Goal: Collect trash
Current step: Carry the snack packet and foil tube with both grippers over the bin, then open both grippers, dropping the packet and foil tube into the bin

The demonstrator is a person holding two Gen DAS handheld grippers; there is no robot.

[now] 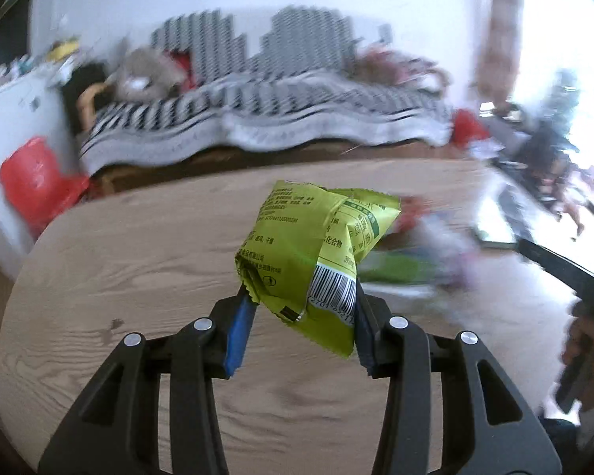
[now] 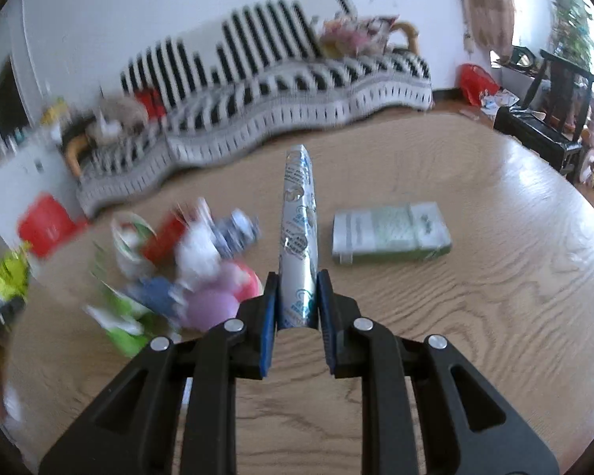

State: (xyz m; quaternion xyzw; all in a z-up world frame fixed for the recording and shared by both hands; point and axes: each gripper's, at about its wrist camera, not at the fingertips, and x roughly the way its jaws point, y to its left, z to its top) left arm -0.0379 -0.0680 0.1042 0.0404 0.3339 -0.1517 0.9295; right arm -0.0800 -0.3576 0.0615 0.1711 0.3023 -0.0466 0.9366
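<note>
My left gripper is shut on a crumpled yellow-green snack wrapper and holds it above the wooden table. My right gripper is shut on a flattened silver-and-blue wrapper that sticks out forward above the table. A blurred pile of trash lies on the table to the left of the right gripper; it also shows in the left wrist view behind the held wrapper. The left-held wrapper shows at the far left of the right wrist view.
A green-and-white box lies flat on the table right of the silver wrapper. A sofa with a striped cover stands behind the table. A red bag sits on the floor at the left. Dark furniture stands at the right.
</note>
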